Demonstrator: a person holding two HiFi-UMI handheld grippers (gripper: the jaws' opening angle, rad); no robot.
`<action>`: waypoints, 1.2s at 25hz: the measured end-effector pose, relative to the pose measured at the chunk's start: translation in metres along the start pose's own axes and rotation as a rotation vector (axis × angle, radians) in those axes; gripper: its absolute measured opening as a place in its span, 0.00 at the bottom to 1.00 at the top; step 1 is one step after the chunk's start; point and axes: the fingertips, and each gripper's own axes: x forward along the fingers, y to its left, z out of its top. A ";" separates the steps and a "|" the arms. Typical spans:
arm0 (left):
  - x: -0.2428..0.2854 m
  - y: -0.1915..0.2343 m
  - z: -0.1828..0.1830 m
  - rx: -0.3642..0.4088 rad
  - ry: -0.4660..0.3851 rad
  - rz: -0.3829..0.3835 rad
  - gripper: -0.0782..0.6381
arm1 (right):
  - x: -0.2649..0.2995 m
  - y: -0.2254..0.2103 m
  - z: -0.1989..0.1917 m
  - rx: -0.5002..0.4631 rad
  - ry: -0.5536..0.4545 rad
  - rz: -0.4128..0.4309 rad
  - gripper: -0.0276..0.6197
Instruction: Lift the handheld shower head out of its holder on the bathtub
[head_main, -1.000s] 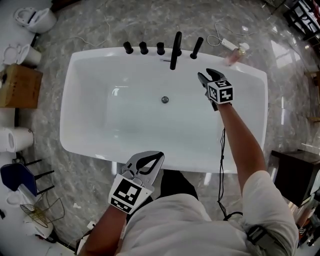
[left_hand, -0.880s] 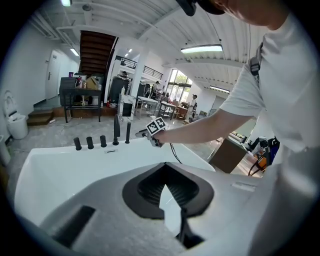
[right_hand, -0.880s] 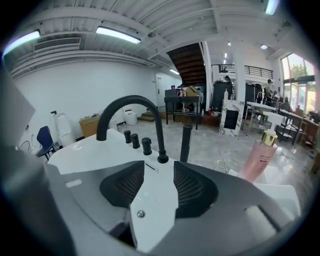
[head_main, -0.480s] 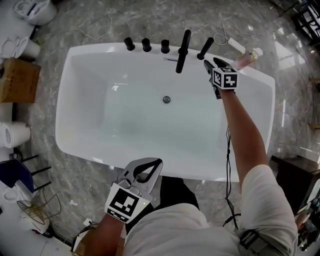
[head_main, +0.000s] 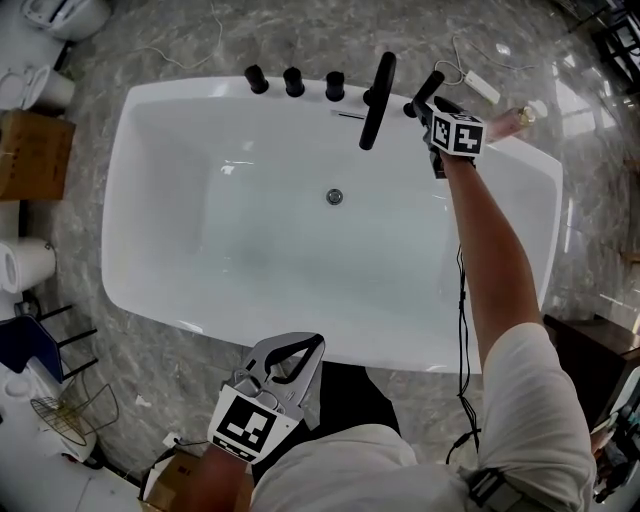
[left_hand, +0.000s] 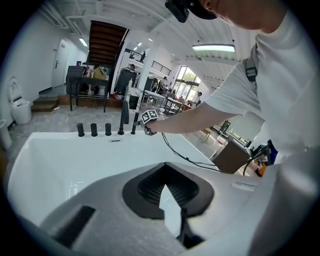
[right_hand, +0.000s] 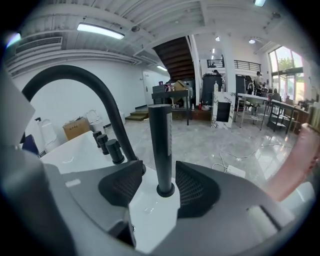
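The handheld shower head (head_main: 430, 86) is a slim black rod standing upright in its holder on the far rim of the white bathtub (head_main: 160, 290). My right gripper (head_main: 424, 103) has reached it. In the right gripper view the shower head (right_hand: 161, 135) stands between the right gripper's (right_hand: 159, 168) dark pads with a gap on each side. The jaws have just been opening and stand open around it. My left gripper (head_main: 316, 341) hovers at the tub's near rim, its tips together on nothing. In its own view the left gripper (left_hand: 165, 164) looks across the tub.
Left of the shower head stand a black arched spout (head_main: 377, 100) and three black knobs (head_main: 292, 80). A drain (head_main: 334, 196) sits in the tub floor. A cable and power strip (head_main: 478, 88) and a pink bottle (head_main: 521, 116) lie behind the rim. A cardboard box (head_main: 35, 155) stands at left.
My right gripper has moved up toward the tub's far rim and come around the shower head. The left gripper has slid lower in the frame, off the tub's near rim.
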 end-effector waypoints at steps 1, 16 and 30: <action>0.002 0.001 -0.003 -0.009 0.003 -0.002 0.12 | 0.004 -0.001 0.000 0.003 0.000 0.000 0.39; 0.007 0.015 -0.027 -0.073 0.019 -0.003 0.12 | 0.037 -0.008 0.000 0.051 0.005 -0.033 0.28; -0.010 0.005 -0.025 -0.054 -0.016 -0.007 0.12 | -0.006 0.007 0.018 -0.020 -0.014 -0.071 0.27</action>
